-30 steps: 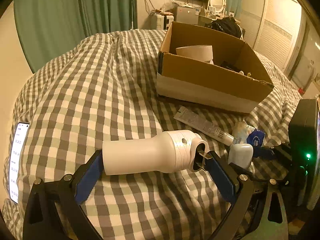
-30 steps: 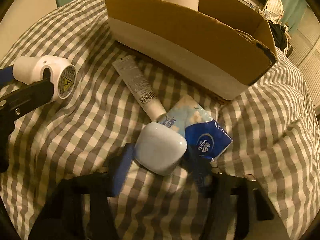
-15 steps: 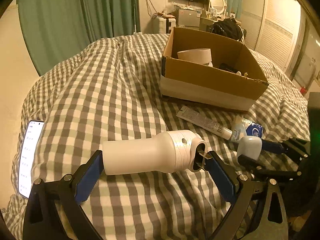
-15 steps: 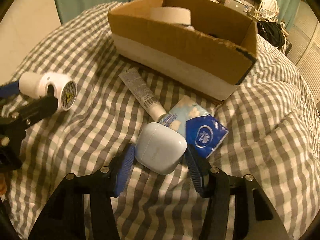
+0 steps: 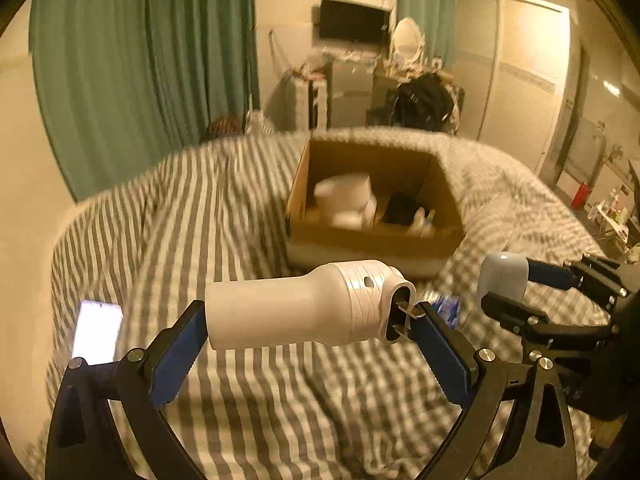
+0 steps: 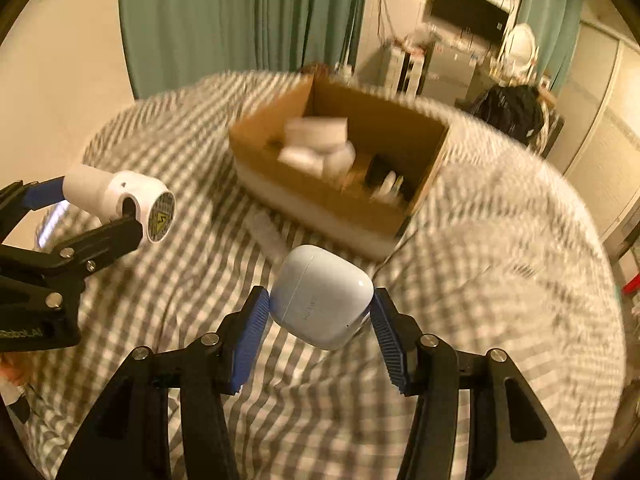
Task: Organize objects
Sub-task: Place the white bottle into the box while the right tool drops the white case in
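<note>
Above the checked bedspread (image 6: 500,280), the white earbud case (image 6: 322,296) sits clamped in the right gripper (image 6: 318,328), and the white bottle-shaped device (image 5: 304,306) is pinched lengthwise in the left gripper (image 5: 308,344). Both hang short of the cardboard box (image 6: 320,200), which already holds several items; a tube and a blue packet seem left on the bed.
</note>
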Available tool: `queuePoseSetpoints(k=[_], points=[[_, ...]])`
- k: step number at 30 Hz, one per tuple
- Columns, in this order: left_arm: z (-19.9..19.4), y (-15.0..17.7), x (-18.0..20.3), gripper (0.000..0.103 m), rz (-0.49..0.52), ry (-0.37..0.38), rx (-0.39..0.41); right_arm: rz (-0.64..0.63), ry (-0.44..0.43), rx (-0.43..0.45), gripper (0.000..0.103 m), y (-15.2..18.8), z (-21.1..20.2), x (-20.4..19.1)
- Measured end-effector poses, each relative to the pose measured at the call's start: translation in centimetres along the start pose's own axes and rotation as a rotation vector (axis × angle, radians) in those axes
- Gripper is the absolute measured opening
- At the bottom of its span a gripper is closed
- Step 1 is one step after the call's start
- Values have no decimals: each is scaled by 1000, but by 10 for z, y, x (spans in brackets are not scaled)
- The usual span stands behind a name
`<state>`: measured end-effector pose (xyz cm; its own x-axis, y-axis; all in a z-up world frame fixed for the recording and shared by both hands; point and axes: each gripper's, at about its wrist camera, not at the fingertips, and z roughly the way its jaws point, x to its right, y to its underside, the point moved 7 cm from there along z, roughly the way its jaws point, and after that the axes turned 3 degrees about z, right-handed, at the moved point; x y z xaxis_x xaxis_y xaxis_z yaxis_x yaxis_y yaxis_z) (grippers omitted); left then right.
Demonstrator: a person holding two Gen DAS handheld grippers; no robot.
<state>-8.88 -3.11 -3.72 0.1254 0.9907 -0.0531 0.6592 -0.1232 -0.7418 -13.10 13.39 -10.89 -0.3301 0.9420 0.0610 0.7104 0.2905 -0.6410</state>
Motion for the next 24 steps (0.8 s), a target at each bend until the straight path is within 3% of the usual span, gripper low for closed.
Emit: queuePoseSetpoints(k=[6, 10, 15, 18, 24], points=[[-16, -76, 4, 101, 84, -48, 121, 2, 30, 129, 53, -63, -48, 23], [1, -117, 10, 101, 117, -48, 160, 29, 41, 191, 53, -105, -60, 40], [52, -149, 18, 101, 135, -11, 168, 56, 40, 214, 53, -154, -38, 62], [87, -159, 30, 101, 195, 8, 189, 74, 29, 207, 53, -175, -12, 74], [171, -148, 49, 101, 219, 105, 108, 116, -15, 143, 53, -192, 59, 92]])
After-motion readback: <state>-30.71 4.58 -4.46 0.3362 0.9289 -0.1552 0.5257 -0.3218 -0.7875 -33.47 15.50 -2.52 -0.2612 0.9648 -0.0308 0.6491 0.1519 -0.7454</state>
